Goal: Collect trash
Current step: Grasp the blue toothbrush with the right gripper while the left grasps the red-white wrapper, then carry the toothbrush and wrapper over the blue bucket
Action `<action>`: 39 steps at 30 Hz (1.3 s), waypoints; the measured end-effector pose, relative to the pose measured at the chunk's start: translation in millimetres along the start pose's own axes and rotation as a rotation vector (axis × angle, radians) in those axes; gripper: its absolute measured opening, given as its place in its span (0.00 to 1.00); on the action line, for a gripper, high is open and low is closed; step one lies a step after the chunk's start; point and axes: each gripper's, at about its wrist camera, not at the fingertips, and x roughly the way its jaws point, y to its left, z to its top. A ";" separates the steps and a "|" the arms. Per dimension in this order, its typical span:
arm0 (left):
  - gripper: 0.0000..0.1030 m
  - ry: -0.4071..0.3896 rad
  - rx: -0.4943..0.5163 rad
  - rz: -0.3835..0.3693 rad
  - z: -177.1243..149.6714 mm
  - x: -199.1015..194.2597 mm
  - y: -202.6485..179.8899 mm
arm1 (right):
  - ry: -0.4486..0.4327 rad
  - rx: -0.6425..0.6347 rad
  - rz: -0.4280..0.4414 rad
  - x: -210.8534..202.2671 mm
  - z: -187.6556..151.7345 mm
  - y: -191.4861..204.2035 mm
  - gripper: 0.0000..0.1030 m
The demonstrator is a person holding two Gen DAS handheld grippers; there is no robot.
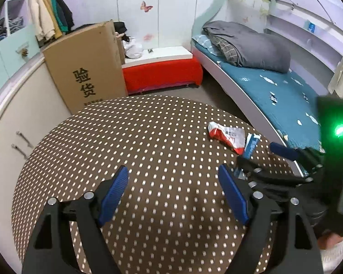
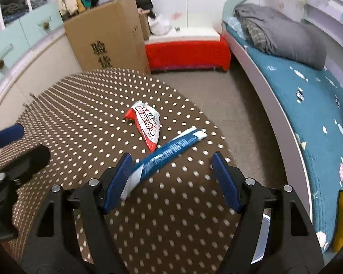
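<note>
A red-and-white snack wrapper (image 1: 226,137) (image 2: 147,123) lies flat on the round table's brown polka-dot cloth (image 1: 148,148) (image 2: 91,114). Beside it lies a long blue-and-white wrapper (image 1: 251,145) (image 2: 167,155). My right gripper (image 2: 171,178) (image 1: 265,157) hovers open over the blue wrapper, whose near end reaches in by the left finger; the pads do not press on it. My left gripper (image 1: 173,189) (image 2: 18,147) stands open over bare cloth, left of both wrappers, with nothing between its fingers.
A tall cardboard box (image 1: 87,68) stands behind the table by the cabinets (image 1: 11,118). A red-covered low bench (image 1: 162,73) sits at the back. A bed with a teal sheet (image 1: 274,96) and grey quilt (image 1: 251,48) runs along the right. A metal bin rim (image 2: 261,239) shows below the table's edge.
</note>
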 end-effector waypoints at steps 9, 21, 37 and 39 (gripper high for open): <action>0.77 0.056 0.036 -0.125 39.0 66.6 -42.1 | -0.023 0.051 -0.021 -5.9 1.7 -44.6 0.11; 0.21 0.056 0.086 -0.109 28.6 75.5 -95.0 | -0.045 0.160 -0.018 -48.2 -28.4 -118.0 0.11; 0.21 0.180 0.339 -0.317 -92.7 25.6 -311.6 | 0.010 0.411 -0.153 -145.1 -197.8 -251.9 0.11; 0.24 0.239 0.380 -0.352 -112.5 31.2 -336.5 | 0.038 0.459 -0.167 -146.9 -223.3 -268.9 0.11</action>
